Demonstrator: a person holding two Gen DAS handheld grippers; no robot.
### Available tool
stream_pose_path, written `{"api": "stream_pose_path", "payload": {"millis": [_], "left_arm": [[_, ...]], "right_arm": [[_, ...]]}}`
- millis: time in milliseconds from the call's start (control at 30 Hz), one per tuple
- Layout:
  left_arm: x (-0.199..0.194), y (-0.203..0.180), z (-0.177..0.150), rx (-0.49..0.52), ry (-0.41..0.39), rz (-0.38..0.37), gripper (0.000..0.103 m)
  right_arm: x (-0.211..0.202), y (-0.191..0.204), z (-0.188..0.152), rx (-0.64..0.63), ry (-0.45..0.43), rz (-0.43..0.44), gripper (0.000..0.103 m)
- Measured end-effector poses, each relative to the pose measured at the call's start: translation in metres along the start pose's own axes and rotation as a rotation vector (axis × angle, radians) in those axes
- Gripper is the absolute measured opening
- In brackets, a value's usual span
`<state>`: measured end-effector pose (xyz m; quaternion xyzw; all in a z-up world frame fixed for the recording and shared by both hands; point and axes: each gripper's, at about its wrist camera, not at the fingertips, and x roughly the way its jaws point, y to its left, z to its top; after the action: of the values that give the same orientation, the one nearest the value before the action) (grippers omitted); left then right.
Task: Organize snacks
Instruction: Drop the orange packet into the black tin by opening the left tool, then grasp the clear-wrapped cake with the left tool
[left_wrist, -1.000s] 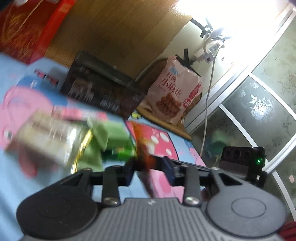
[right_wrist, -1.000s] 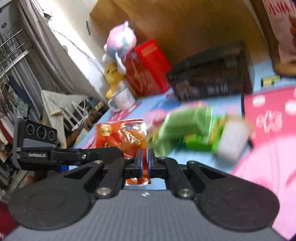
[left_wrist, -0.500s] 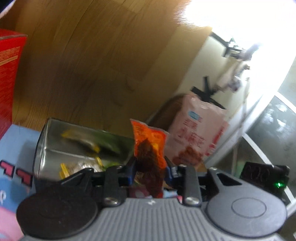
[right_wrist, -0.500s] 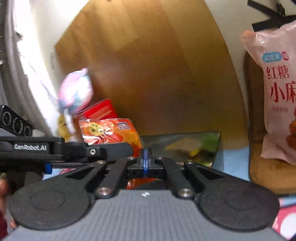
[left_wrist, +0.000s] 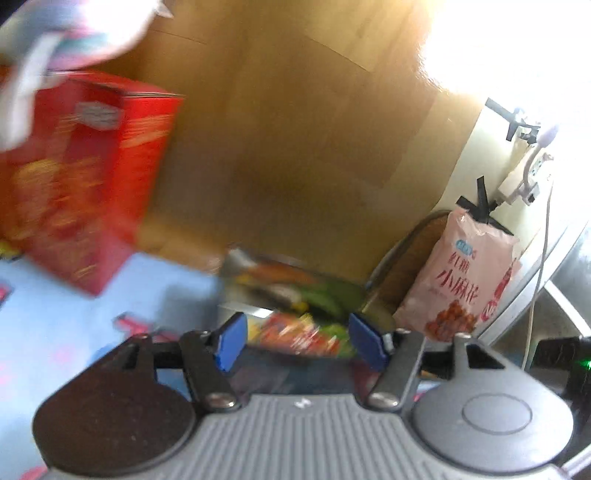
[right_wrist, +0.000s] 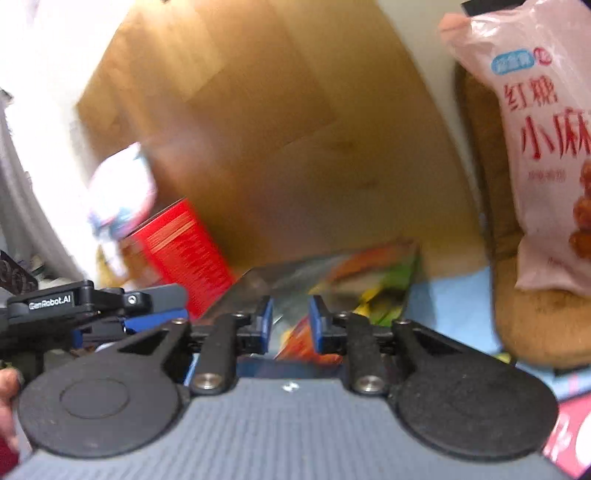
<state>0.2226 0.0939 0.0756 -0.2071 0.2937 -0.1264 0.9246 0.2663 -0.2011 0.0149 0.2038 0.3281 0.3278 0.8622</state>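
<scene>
A shiny metal tin (left_wrist: 236, 291) holds several snack packets. An orange-red packet (left_wrist: 299, 334) lies in it, just beyond my left gripper (left_wrist: 299, 341), which is open and empty. In the right wrist view the tin (right_wrist: 258, 280) shows green and orange packets, and the orange-red packet (right_wrist: 299, 338) sits below my right gripper (right_wrist: 290, 325), which is open with a narrow gap and holds nothing. The left gripper's body (right_wrist: 92, 302) shows at the left of that view.
A red box (left_wrist: 74, 177) stands left of the tin, with a plush toy (right_wrist: 122, 188) above it. A large pink snack bag (left_wrist: 465, 280) leans on a brown chair (right_wrist: 517, 314) at the right. A wooden board stands behind. A blue cartoon-print cloth (left_wrist: 55, 317) covers the surface.
The left gripper held the orange-red packet over the tin and has opened; the packet now lies in the tin. The right gripper has opened slightly. Both views shifted toward the tin.
</scene>
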Motion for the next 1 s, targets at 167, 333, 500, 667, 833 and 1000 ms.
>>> {"api": "stream_pose_path", "payload": {"millis": [167,333,500,667,833,1000], "left_arm": [[-0.05,0.042,-0.042,-0.075,0.017,0.048,0.074],[-0.068,0.079,-0.075,-0.197,0.044,0.045,0.079],[-0.061,0.085,-0.097,-0.254,0.098,-0.027,0.059],[-0.076,0.066,-0.114,-0.256,0.091,-0.062,0.055],[-0.105,0.053,-0.135,-0.266,0.071,-0.149,0.055],[-0.107,0.02,-0.153,-0.209,0.107,-0.248,0.054]], "right_arm": [[-0.003,0.043,-0.046,-0.091,0.196,0.167,0.046],[-0.007,0.081,-0.094,-0.145,0.334,0.235,0.047],[0.001,0.099,-0.116,-0.18,0.37,0.18,0.049],[0.002,0.11,-0.115,-0.177,0.353,0.148,0.051],[-0.02,0.118,-0.127,-0.206,0.34,0.197,0.05],[-0.045,0.119,-0.146,-0.278,0.357,0.163,0.05]]}}
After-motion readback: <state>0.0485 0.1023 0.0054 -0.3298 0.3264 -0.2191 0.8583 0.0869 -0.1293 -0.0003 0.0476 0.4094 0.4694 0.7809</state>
